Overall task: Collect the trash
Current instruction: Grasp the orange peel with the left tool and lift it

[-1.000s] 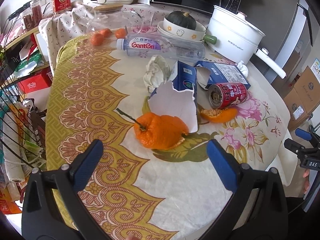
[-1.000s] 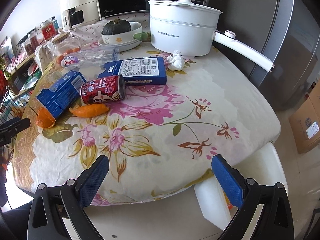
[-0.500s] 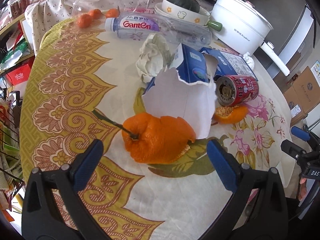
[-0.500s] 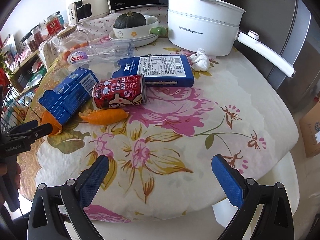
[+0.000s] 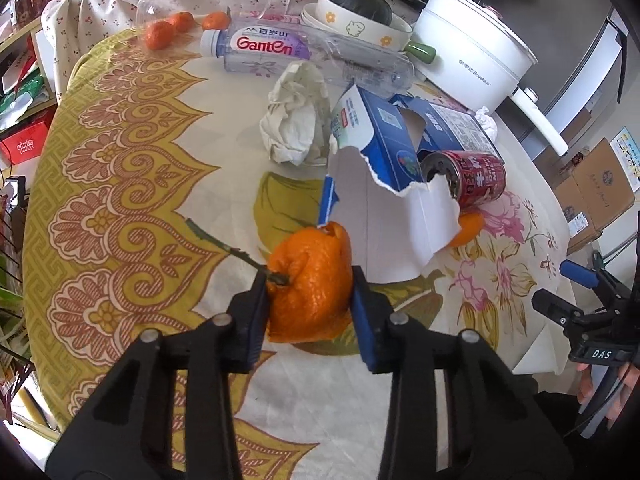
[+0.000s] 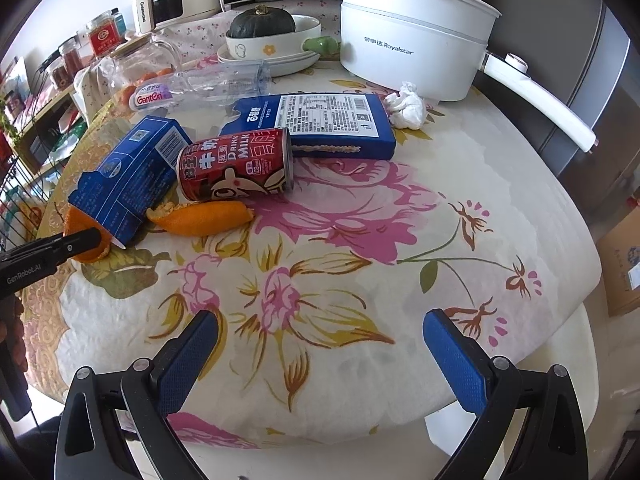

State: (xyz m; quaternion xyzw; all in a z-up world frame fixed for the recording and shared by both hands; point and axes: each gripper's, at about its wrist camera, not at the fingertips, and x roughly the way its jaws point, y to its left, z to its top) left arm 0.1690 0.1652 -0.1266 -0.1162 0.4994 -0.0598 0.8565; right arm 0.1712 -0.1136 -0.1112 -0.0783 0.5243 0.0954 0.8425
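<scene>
My left gripper [image 5: 308, 300] sits low in the centre of the left wrist frame, its two blue-padded fingers pressed against either side of a large piece of orange peel [image 5: 310, 280] with a green stem poking out toward the left. The peel rests on the flowered tablecloth [image 5: 120, 200].

Just above the peel, a torn blue carton [image 5: 380, 148] lies with its white inside flap open. To its right, a red milk can [image 5: 476, 176] lies on its side, with a smaller strip of peel [image 5: 468, 230] beside it. A crumpled white tissue [image 5: 296, 120] lies above centre, and a clear plastic bottle [image 5: 280, 48] lies on its side near the top.

My right gripper [image 6: 320, 344] fills the bottom of the right wrist frame, its fingers spread wide apart with nothing between them, hovering over the near edge of the table. In this view the can, the carton and the strip of peel cluster at centre left. A flat blue box [image 6: 320, 120] lies behind the can, a small tissue wad [image 6: 406, 110] to its right, and a white pot [image 6: 412, 28] stands at the top right.
</scene>
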